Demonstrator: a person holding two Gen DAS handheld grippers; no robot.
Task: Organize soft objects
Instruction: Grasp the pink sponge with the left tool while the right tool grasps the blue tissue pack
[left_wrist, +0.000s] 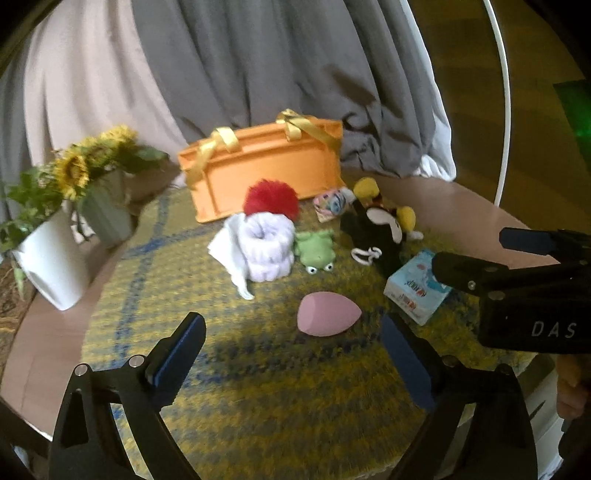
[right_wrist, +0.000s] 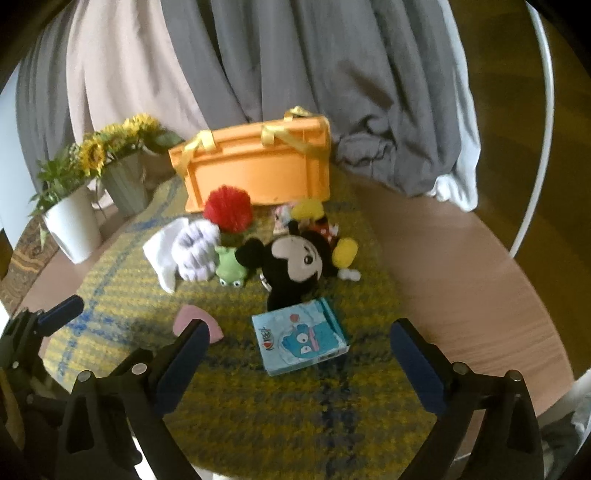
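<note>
Soft things lie on a yellow-and-blue mat: a pink egg-shaped sponge, a white towel roll, a red pompom, a green frog toy, a Mickey plush and a blue tissue pack. An orange basket stands behind them. My left gripper is open and empty, just short of the sponge. My right gripper is open and empty, with the tissue pack between its fingers' line of sight. The sponge also shows in the right wrist view.
Two pots with sunflowers and greenery stand at the left on the round wooden table. Grey and beige curtains hang behind. A white hoop rises at the right. A small patterned ball lies by the basket.
</note>
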